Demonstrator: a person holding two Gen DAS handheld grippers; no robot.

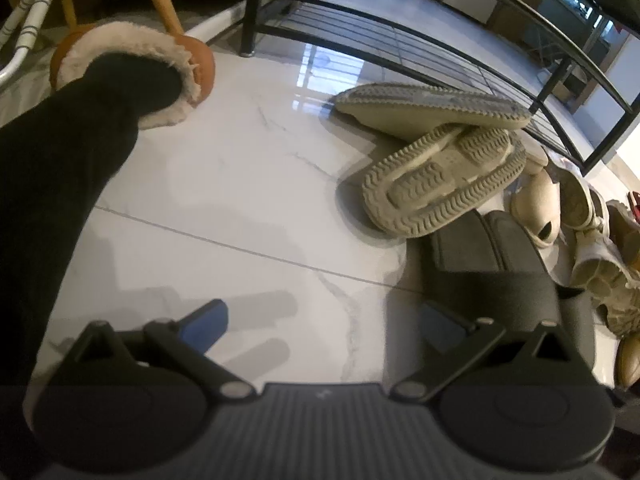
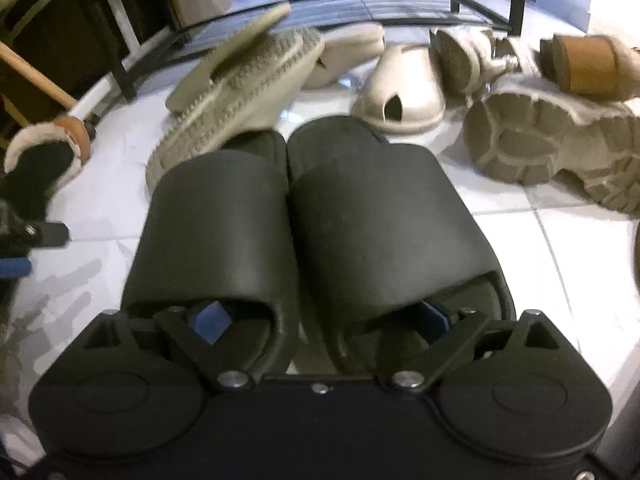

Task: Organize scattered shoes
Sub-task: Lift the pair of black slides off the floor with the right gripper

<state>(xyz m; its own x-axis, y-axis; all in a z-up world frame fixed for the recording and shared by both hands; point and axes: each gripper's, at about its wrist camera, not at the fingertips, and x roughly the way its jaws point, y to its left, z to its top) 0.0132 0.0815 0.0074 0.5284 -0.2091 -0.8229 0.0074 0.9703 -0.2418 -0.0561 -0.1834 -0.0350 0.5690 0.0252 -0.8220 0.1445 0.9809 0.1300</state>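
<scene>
Black slides [image 2: 312, 216] sit paired, the right gripper [image 2: 320, 314] spread with one finger in each; the left gripper [image 1: 320, 320] hangs spread over bare tile.

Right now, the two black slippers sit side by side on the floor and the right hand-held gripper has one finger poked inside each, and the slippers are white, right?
Not quite: the slippers are black, not white, as the right wrist view shows. The rest holds: they sit side by side on the floor, and the right hand-held gripper has one finger inside each.
</scene>
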